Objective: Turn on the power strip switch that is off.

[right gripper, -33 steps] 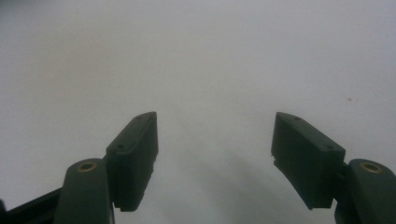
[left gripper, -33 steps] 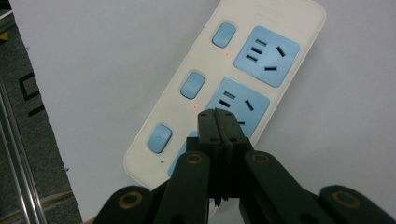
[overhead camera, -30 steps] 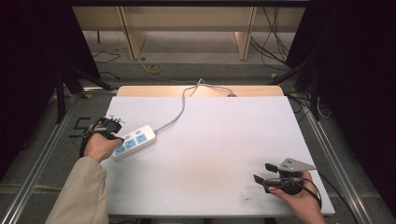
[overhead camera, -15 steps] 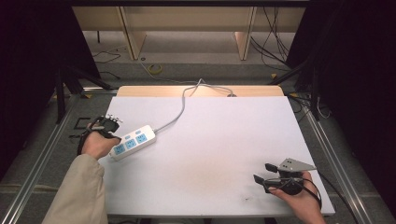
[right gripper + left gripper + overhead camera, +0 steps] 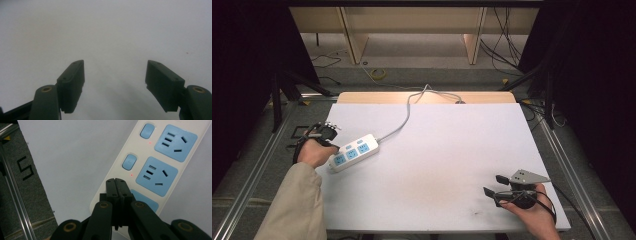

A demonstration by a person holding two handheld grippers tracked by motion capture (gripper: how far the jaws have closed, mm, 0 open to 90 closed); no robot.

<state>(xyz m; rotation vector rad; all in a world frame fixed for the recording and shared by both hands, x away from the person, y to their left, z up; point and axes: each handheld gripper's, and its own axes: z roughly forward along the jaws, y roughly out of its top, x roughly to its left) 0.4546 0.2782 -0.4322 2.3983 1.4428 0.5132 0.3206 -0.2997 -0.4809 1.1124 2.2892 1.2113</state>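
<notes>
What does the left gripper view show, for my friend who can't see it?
The left gripper's two black jaws are shut together over the near end of a white plastic power strip with blue sockets, blue switches and tiny red lights. It lies on a white table.

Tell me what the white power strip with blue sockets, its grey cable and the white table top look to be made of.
The white power strip with blue sockets looks like smooth moulded plastic, with a slight sheen and rounded edges. Its grey cable bends in loose curves, so probably rubber or soft plastic sheathing. The white table top is matte and faintly smudged; likely a laminate or painted board, though that stays uncertain.
</notes>
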